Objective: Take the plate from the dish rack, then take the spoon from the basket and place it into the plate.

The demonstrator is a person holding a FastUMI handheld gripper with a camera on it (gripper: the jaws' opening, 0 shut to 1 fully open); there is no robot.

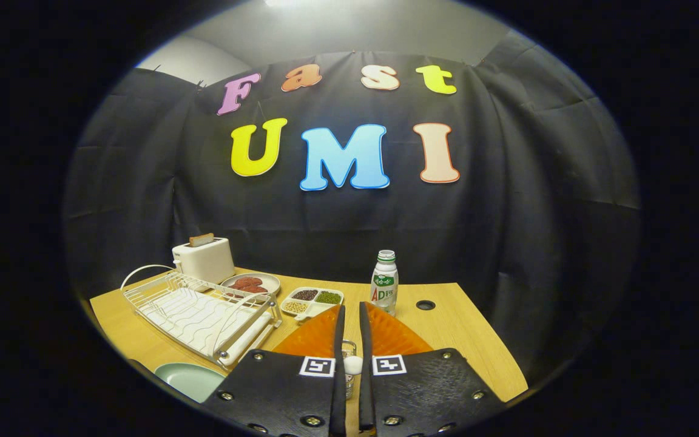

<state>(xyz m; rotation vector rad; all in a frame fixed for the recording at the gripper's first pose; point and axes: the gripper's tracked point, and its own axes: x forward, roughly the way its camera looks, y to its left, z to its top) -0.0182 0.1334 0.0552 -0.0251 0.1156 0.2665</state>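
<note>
My gripper (352,306) hangs over the near part of the wooden table, its fingers drawn close with only a thin slit between them. A small white rounded piece, the spoon (353,365), sits in that slit and both fingers press on it. Just behind it, part of the wire basket (349,348) shows through the gap. The pale green plate (189,377) lies flat on the table to the left of the fingers, in front of the white wire dish rack (204,312), which holds no dishes.
A white toaster (205,258) with a slice of bread stands behind the rack. Beside it are a dish of red food (251,283) and a divided tray of beans (311,298). A drink bottle (384,282) stands just beyond the fingertips, with a cable hole (425,304) to its right.
</note>
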